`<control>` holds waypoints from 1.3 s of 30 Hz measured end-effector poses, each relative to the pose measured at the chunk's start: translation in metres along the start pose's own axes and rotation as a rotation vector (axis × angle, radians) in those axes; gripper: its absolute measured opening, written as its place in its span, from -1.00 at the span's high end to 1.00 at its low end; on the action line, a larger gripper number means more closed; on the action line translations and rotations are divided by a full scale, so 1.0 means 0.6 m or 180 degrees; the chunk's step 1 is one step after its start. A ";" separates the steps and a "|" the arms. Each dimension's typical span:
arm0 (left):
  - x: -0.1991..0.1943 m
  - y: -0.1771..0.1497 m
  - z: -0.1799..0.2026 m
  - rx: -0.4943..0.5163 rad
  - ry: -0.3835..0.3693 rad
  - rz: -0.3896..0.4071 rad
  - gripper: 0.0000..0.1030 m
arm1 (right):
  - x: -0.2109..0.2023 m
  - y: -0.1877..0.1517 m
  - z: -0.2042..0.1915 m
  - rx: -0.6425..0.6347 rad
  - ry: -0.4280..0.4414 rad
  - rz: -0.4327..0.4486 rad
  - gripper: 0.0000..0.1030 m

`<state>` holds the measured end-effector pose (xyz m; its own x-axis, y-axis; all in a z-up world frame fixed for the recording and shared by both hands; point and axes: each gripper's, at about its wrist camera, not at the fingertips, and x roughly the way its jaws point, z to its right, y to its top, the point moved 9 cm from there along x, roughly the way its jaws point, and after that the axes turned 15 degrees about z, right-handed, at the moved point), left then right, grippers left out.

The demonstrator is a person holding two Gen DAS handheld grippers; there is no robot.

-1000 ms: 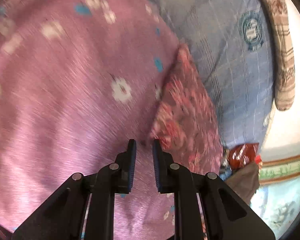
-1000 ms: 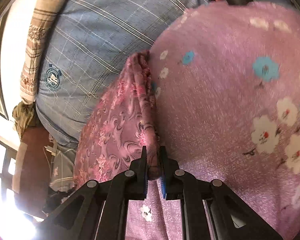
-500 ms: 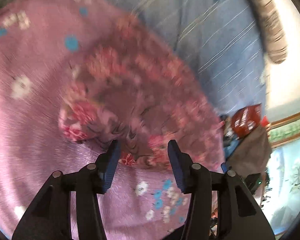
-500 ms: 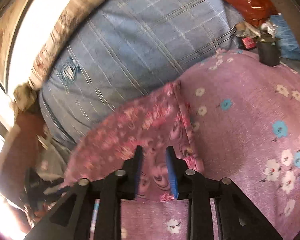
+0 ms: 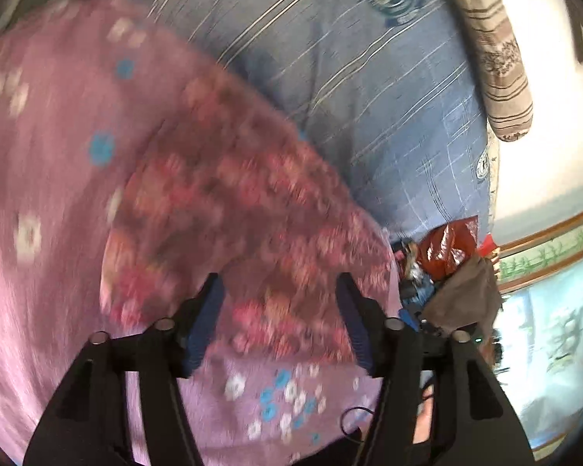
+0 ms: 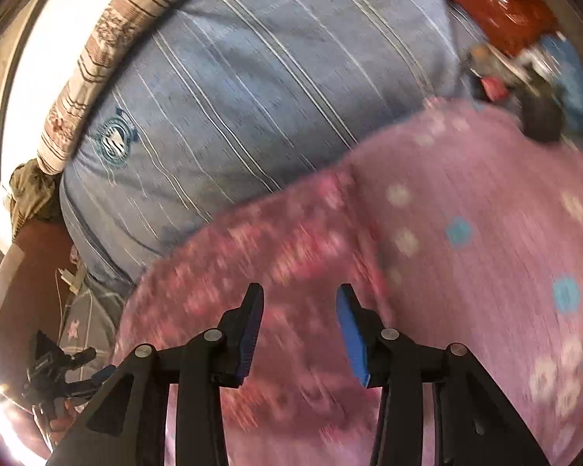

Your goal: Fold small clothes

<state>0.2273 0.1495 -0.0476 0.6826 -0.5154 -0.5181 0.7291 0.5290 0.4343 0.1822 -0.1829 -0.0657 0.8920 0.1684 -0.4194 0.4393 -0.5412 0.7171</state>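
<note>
A small pink garment with a red flower print (image 5: 233, 209) lies flat and folded on the purple flowered bedspread (image 5: 46, 178). My left gripper (image 5: 276, 291) hovers above its near edge, jaws opening, nothing between the blue pads. In the right wrist view the same garment (image 6: 276, 240) lies blurred below my right gripper (image 6: 300, 297), whose jaws are also opening and hold nothing. Both grippers are lifted off the cloth.
A blue striped quilt (image 5: 349, 70) lies behind the garment, with a beige striped pillow (image 5: 497, 62) along the wall. A red plastic bag (image 5: 447, 248) and dark clutter sit at the bed's edge. The purple bedspread (image 6: 486, 213) stretches wide to the right.
Both grippers let go of the garment's edge, opened and pulled back and up. The garment, held raised a second ago, now lies flat on the bedspread.
</note>
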 end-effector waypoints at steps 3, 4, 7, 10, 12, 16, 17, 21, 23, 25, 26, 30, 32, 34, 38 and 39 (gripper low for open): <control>0.043 0.023 -0.003 0.0041 0.0161 0.0002 -0.23 | 0.037 0.026 -0.015 -0.0053 0.0043 0.0111 0.07; 0.058 0.020 -0.011 0.0021 0.0213 -0.0028 -0.23 | 0.050 0.031 -0.010 -0.0069 -0.0024 0.0154 0.01; 0.119 -0.003 -0.060 -0.0088 0.0455 -0.0222 -0.23 | 0.103 0.009 0.031 0.0008 -0.0267 -0.0001 -0.11; 0.129 -0.004 -0.070 -0.0073 0.0350 -0.0066 -0.32 | 0.123 -0.010 0.051 -0.0045 -0.0208 0.0060 -0.14; 0.131 -0.004 -0.071 -0.0110 0.0317 -0.0106 -0.37 | 0.124 -0.017 0.043 -0.0325 -0.0228 0.0032 -0.14; 0.096 0.014 -0.078 -0.0558 0.0108 -0.0156 -0.37 | 0.121 -0.020 0.020 -0.0831 -0.0433 -0.0113 -0.14; 0.081 0.021 -0.075 -0.0609 0.0059 -0.0099 -0.37 | 0.113 -0.014 0.014 -0.0816 -0.0460 -0.0090 -0.17; 0.003 0.058 -0.089 -0.0649 0.0048 0.0253 -0.39 | 0.080 0.001 -0.023 -0.0651 -0.0083 0.0176 -0.28; -0.014 0.063 -0.108 -0.0707 0.0127 0.0294 -0.48 | 0.091 -0.014 -0.031 -0.0775 -0.0087 0.0055 -0.40; -0.017 0.060 -0.143 -0.0811 0.0304 0.0283 -0.49 | 0.115 -0.040 -0.020 -0.0859 -0.0194 -0.0150 -0.46; -0.014 0.058 -0.157 -0.0853 0.0338 0.0241 -0.49 | 0.128 -0.058 -0.012 -0.0950 -0.0252 -0.0232 -0.49; 0.032 0.024 -0.192 -0.1100 0.0461 -0.0106 -0.52 | 0.127 -0.075 -0.034 -0.1459 -0.0286 -0.0060 -0.73; 0.041 0.024 -0.179 -0.0930 0.0473 -0.0095 -0.74 | 0.131 -0.081 -0.038 -0.1583 -0.0341 -0.0089 -0.79; 0.050 0.017 -0.161 -0.0700 0.0540 -0.0162 -0.75 | 0.133 -0.081 -0.038 -0.1611 -0.0350 -0.0092 -0.81; 0.064 0.012 -0.131 -0.0543 0.0378 -0.0293 0.17 | 0.130 -0.081 -0.037 -0.1563 -0.0292 -0.0064 -0.82; 0.070 0.007 -0.127 -0.0558 0.0342 -0.0388 0.62 | 0.128 -0.080 -0.036 -0.1534 -0.0266 -0.0052 -0.82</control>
<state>0.2551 0.1812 -0.1236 0.5739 -0.5129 -0.6384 0.7795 0.5810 0.2340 0.2321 -0.1259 -0.1203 0.8817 0.0962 -0.4619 0.4700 -0.0928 0.8778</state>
